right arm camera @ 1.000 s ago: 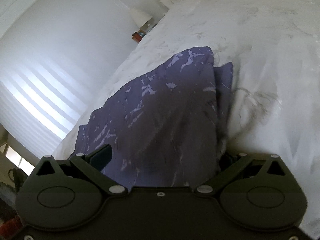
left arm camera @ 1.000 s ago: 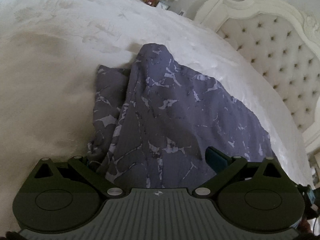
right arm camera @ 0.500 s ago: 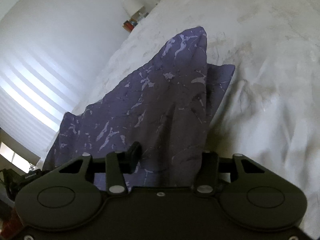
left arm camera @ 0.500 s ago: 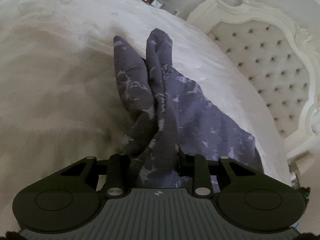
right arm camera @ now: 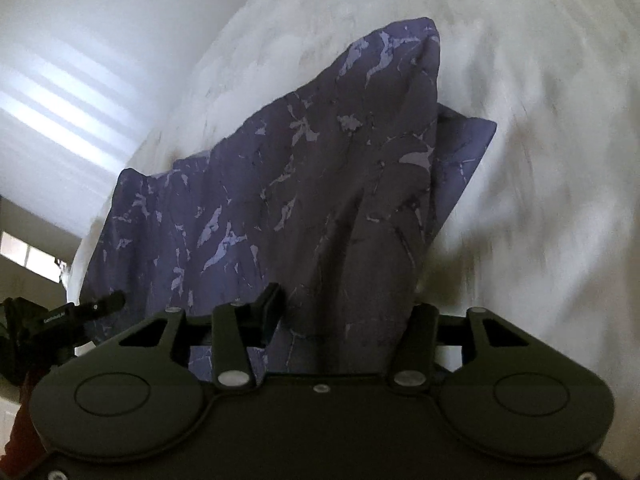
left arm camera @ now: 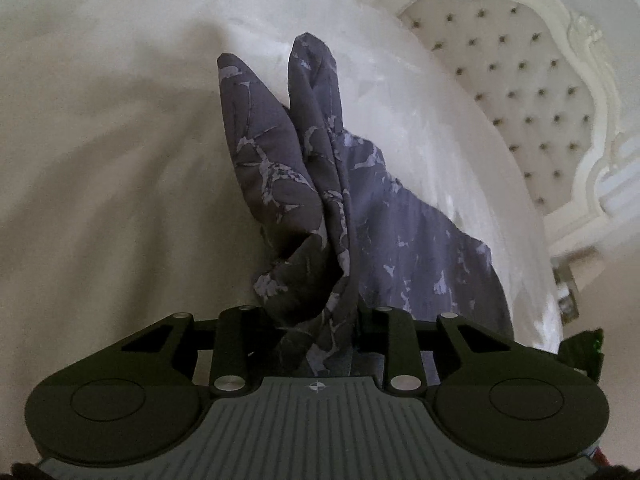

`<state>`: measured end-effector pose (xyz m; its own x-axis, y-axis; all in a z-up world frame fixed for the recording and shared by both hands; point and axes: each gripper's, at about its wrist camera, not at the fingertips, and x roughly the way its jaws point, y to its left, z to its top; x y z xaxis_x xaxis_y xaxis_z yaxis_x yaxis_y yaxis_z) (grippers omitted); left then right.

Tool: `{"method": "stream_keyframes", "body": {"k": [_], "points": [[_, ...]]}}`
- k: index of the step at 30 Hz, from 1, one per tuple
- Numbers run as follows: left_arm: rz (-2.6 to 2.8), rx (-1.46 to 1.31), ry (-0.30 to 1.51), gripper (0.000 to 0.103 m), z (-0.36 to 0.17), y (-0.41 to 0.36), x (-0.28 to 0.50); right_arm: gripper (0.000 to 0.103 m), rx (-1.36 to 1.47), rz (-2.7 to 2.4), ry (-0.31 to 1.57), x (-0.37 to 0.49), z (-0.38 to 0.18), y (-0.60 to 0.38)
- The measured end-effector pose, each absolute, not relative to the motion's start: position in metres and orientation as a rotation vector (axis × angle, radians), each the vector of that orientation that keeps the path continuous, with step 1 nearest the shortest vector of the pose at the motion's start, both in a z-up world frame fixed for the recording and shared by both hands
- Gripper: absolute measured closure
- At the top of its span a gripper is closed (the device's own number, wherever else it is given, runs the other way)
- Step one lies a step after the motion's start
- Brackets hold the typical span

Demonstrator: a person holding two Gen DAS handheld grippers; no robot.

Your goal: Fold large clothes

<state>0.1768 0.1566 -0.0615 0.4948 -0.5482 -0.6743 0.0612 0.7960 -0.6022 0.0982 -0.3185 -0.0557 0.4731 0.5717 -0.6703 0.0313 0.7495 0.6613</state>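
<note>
We work over the wide bed with the white textured cover [left arm camera: 100, 160], bounded on one side by the cream tufted headboard [left arm camera: 520, 92]. The large purple-grey garment with the pale marbled print [right arm camera: 304, 184] hangs from both tools and trails forward onto the bed cover, its far portion resting there.

The garment's long axis runs straight ahead of each tool, away from us. The held edge spans from the left tool [left arm camera: 320, 320] to the right tool [right arm camera: 344, 320]; neither hand is nearer, as each pinches its own bunched corner. The left tool's jaws are pressed together on a gathered wad of cloth. The right tool's jaws likewise clamp a thicker fold.

We judge that the next move carries both held corners forward over the trailing portion.

No containers are in view.
</note>
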Motion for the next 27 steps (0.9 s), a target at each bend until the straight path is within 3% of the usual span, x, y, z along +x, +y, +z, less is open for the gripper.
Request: {"method": "stream_keyframes", "body": {"k": [5,7,15,22,27], "points": [[-0.384,-0.502,1.008,0.071,-0.063,0.170,0.143,0.040,0.572,0.395,1.095,0.057,-0.046,-0.302],[-0.337,-0.448,0.993,0.059,-0.066,0.174,0.140,0.030,0.515,0.416,1.110,0.049,-0.045,-0.293],[-0.184,-0.288,0.903,0.021,-0.096,0.174,0.146,0.014,0.595,0.341,1.070,0.061,-0.063,-0.301],[-0.183,-0.287,0.906,0.000,-0.107,0.161,0.152,0.000,0.848,0.339,0.937,0.063,-0.086,-0.330],[-0.183,-0.270,0.870,0.000,-0.112,0.155,0.153,0.000,0.883,0.354,0.852,0.055,-0.094,-0.331]]}}
